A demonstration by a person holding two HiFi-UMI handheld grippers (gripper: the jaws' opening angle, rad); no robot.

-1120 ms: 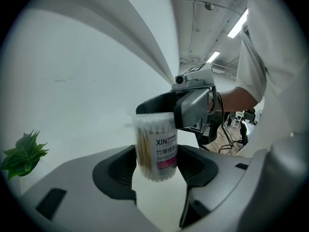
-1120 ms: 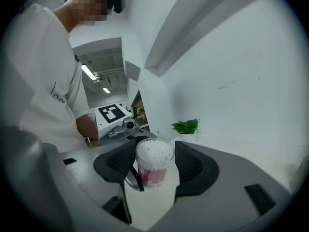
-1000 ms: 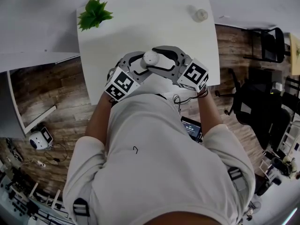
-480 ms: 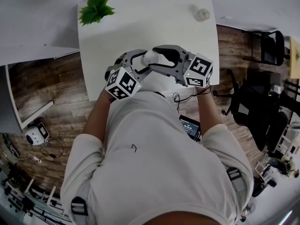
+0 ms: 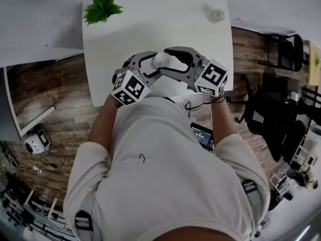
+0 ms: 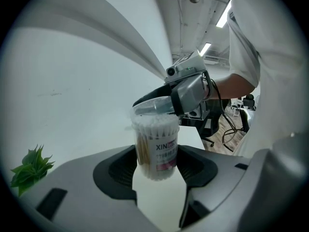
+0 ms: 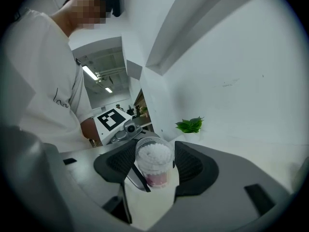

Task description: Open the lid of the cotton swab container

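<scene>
The cotton swab container (image 5: 161,60) is a clear round tub packed with swabs, held above the front of the white table (image 5: 150,26). In the left gripper view its body (image 6: 155,146) sits upright between my left gripper's (image 6: 157,164) dark pads, which are shut on it. The clear lid (image 6: 151,105) on top looks slightly tilted. My right gripper (image 6: 189,88) comes in from the right at lid height. In the right gripper view the lid end (image 7: 154,154) lies between my right gripper's (image 7: 153,167) pads, which are closed against it.
A small green plant (image 5: 102,7) stands at the table's far left corner. A small clear object (image 5: 215,15) lies at the far right. Black office chairs (image 5: 287,49) stand on the wooden floor to the right. My torso hides the table's near edge.
Both grippers stay closed around the container in nearly the same spot. The right gripper's marker cube has rolled a little, and the left cube has shifted slightly.
</scene>
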